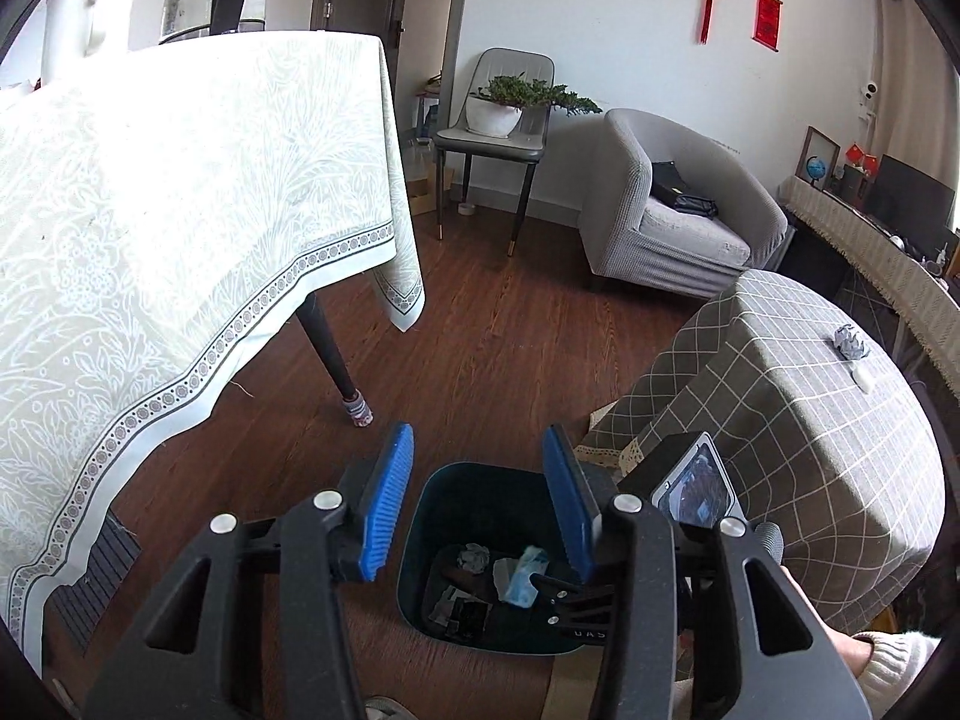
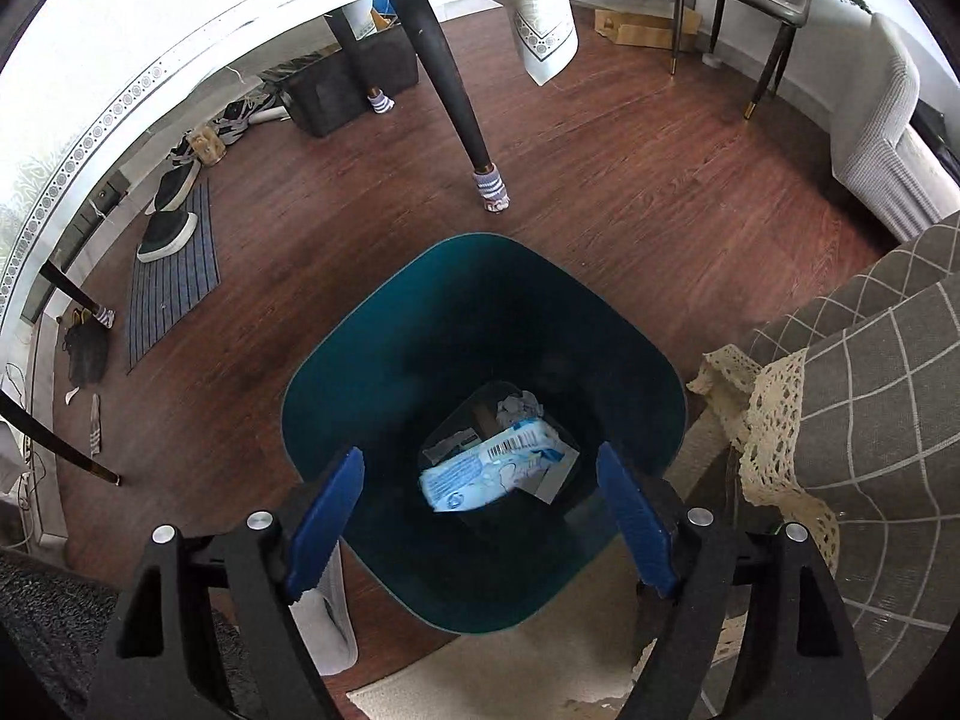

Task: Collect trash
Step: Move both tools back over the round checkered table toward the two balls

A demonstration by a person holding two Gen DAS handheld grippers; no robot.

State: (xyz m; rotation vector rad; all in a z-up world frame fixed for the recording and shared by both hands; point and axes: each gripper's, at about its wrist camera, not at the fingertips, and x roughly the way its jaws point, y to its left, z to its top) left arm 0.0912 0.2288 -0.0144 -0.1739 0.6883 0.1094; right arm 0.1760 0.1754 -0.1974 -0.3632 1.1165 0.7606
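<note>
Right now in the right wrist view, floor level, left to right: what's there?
Striped mat with shoes → sock-covered table leg → teal trash bin → lace-edged grey checked cloth.

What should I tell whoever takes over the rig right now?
Left gripper: open, nothing between the pads.
Right gripper: open, empty, over the teal bin.
In the bin: blue wipes packet, crumpled paper, other scraps.
Left to collect: crumpled wad and a small white piece on the checked tablecloth.
</note>
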